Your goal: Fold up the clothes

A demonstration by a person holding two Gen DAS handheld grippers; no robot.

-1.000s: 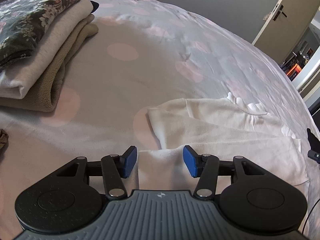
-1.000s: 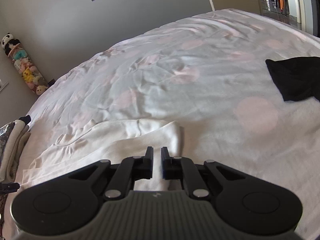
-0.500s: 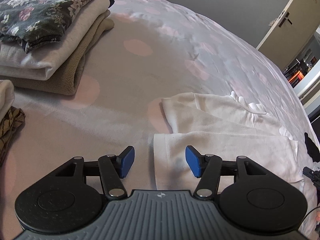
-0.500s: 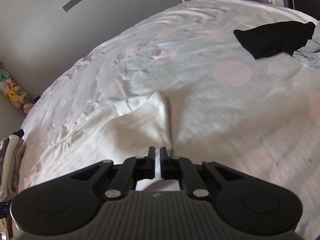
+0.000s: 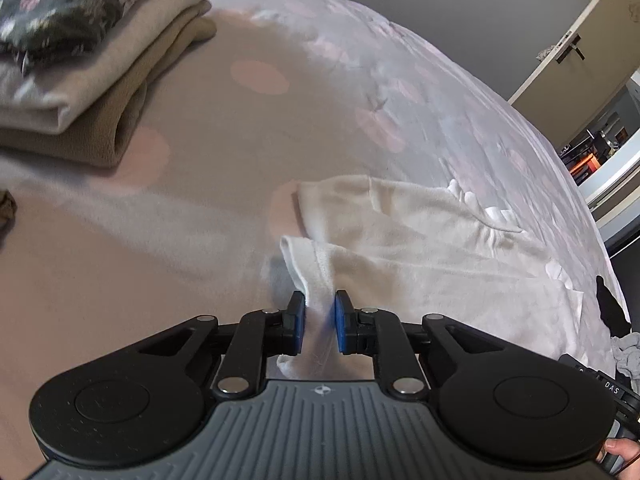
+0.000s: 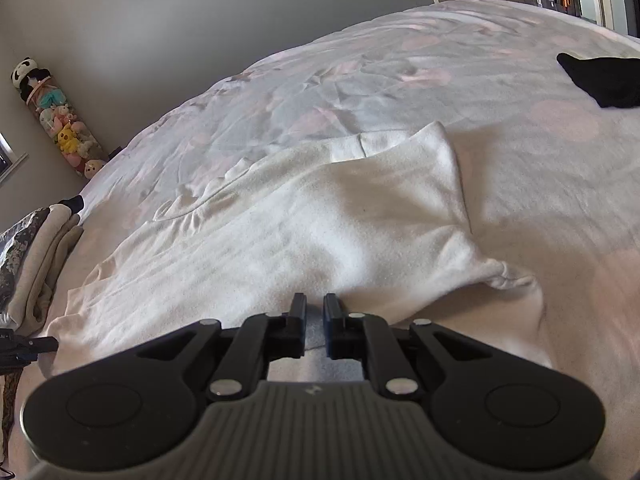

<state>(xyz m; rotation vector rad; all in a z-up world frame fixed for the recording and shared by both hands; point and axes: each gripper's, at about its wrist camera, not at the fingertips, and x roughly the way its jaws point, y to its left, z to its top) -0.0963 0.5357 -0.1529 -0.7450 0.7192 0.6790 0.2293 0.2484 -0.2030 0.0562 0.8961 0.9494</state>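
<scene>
White garment (image 5: 420,248) on bed (image 5: 240,140); left claw (image 5: 319,316), right claw (image 6: 315,322) both clamped on it.

My left gripper (image 5: 319,318) sits bottom centre, garment (image 5: 420,248) ahead on bed (image 5: 248,152). Folded stack (image 5: 80,60) upper left. From my right gripper (image 6: 315,322): dark cloth (image 6: 604,78) upper right, toy tube (image 6: 56,116) far left.

Free: bedspread (image 5: 224,184) left of garment | Blocked: folded stack (image 5: 92,80) (far left) | black cloth (image 6: 604,80) right
</scene>
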